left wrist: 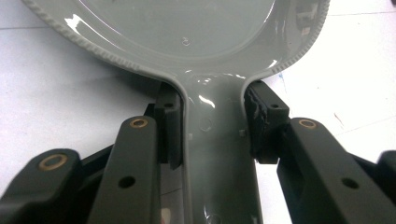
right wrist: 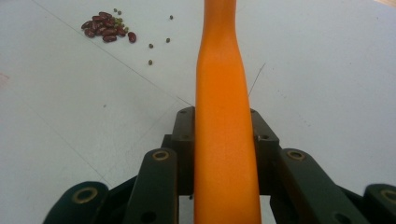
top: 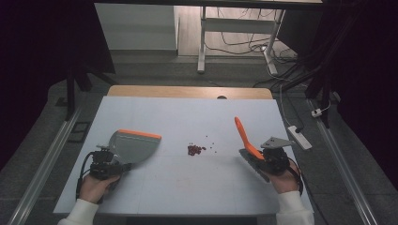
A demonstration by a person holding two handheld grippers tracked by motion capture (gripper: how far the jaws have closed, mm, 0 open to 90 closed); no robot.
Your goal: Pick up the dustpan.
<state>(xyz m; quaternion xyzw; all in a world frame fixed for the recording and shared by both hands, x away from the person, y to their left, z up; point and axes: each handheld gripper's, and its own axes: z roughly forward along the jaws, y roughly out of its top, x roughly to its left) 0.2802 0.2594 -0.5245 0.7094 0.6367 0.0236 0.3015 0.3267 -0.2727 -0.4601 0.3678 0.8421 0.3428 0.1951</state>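
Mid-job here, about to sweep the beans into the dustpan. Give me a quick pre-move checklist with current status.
1. Left hand-held gripper clamped on dustpan handle: ok.
2. Right hand-held gripper clamped on orange brush handle: ok.
3. Beans lying between the two tools: ok.
4. Dustpan's orange lip facing the beans: not ok, it faces the table's far edge.
5. Bristles touching the table: cannot tell.
6. Stray green beans lie apart from the red pile: not ok.
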